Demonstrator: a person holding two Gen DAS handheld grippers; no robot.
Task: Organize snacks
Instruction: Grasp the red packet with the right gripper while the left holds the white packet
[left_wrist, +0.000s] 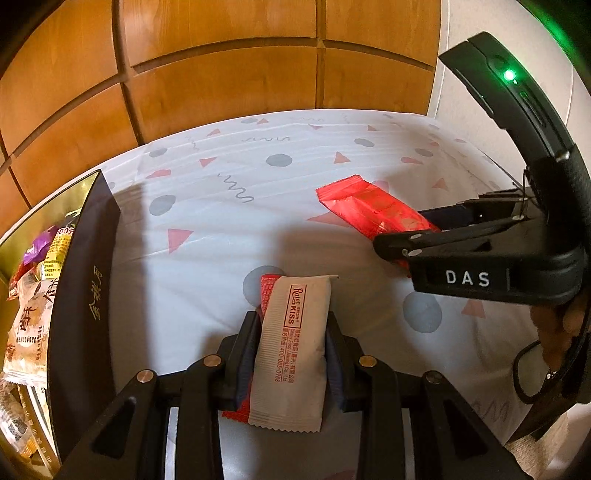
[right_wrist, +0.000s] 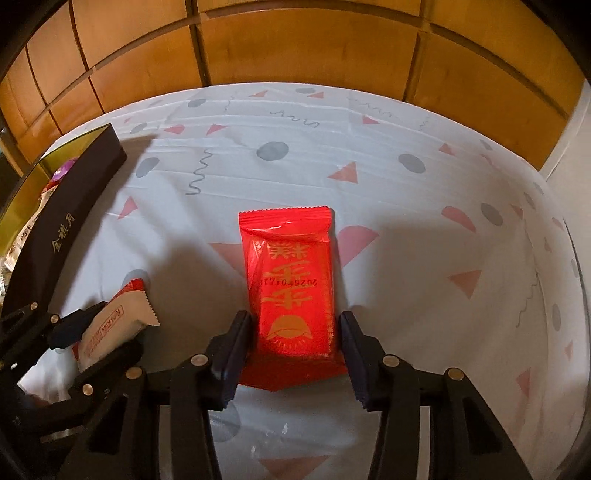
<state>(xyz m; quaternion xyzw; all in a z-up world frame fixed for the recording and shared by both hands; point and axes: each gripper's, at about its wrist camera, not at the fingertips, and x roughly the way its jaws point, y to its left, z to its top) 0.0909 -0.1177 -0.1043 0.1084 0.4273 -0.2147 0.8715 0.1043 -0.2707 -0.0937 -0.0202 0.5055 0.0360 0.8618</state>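
Observation:
My left gripper (left_wrist: 291, 325) is shut on a beige-and-red "Ruier KISS" snack packet (left_wrist: 291, 350), held just above the patterned tablecloth; it also shows at the lower left of the right wrist view (right_wrist: 110, 325). My right gripper (right_wrist: 295, 332) straddles a red snack packet with gold print (right_wrist: 291, 280) that lies on the cloth. Its jaws stand apart on either side with small gaps to the packet. In the left wrist view the red packet (left_wrist: 365, 210) lies between the right gripper's fingers (left_wrist: 406, 243).
A dark box with gold lettering (left_wrist: 85, 295) stands at the left, holding several wrapped snacks (left_wrist: 33, 317); it also shows in the right wrist view (right_wrist: 70, 206). Wooden panels (left_wrist: 221, 74) rise behind the table. The tablecloth (right_wrist: 424, 240) extends to the right.

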